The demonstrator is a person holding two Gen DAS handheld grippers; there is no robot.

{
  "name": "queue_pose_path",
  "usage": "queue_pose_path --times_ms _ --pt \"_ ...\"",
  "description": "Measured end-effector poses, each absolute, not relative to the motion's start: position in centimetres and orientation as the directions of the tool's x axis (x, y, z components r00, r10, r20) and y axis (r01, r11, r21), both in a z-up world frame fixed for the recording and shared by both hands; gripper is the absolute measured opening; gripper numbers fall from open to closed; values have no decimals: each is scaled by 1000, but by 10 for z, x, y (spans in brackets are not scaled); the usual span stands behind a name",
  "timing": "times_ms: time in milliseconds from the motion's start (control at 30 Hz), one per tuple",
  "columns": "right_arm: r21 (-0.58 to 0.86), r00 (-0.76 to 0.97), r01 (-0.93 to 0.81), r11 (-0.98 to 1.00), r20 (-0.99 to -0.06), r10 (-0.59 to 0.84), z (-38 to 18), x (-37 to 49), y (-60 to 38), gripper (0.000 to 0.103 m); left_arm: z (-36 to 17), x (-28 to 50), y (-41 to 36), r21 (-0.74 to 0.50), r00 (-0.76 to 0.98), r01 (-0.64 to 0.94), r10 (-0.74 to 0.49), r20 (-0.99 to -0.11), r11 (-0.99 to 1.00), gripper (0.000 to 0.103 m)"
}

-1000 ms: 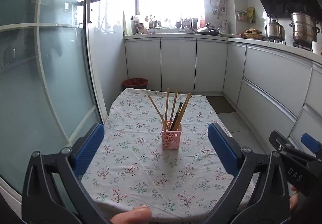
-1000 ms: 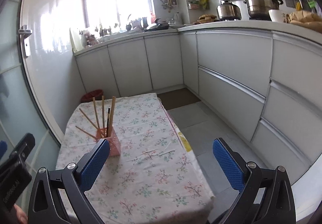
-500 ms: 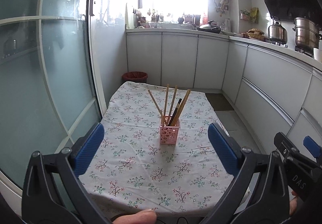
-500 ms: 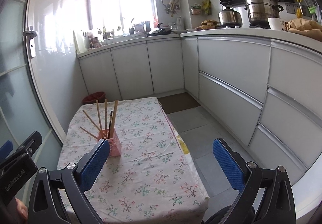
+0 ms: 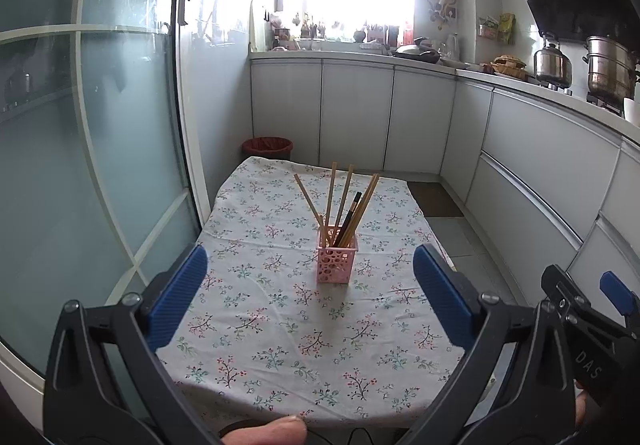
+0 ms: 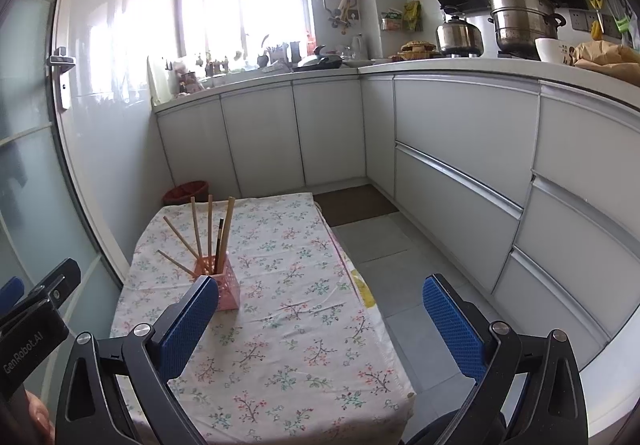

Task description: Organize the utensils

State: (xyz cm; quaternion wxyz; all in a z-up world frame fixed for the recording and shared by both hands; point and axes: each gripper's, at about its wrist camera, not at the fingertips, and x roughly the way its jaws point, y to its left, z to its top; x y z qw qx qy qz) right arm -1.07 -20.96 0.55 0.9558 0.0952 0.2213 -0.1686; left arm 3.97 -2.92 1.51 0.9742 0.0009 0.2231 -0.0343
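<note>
Your left gripper w/ blue ribbed pads is spread wide, nothing between the jaws, hanging above the near edge of the table in the white floral cloth. Your right gripper is just as wide apart and empty too, over the table's right-hand near corner; its left pad sits in front of the holder in the right wrist view, but whether it touches is unclear. The small pink perforated plastic holder stands upright about mid-table, at 12 o'clock from the left gripper, well apart from both its pads. From the right gripper it's at approx 10 o'clock. Inside it: a bundle of light wooden chopsticks, fanned out, one leaning hard toward 11 o'clock, the rest nearer upright, plus one dark chopstick among them, shorter above the rim. In the right wrist view one more wooden stick pokes out low toward 10 o'clock. A red round bin sits on the floor beyond the table's far end at 12 o'clock, against the white cabinets. Steel pots are on the counter at approx 2 o'clock from the right gripper.
</note>
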Motion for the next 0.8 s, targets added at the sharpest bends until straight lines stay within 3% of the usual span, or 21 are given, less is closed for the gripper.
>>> queue_pose_path --times_ms 800 --pt "112 844 357 927 -464 -269 3 -9 -209 103 16 42 -28 -16 892 72 -71 -447 997 102"
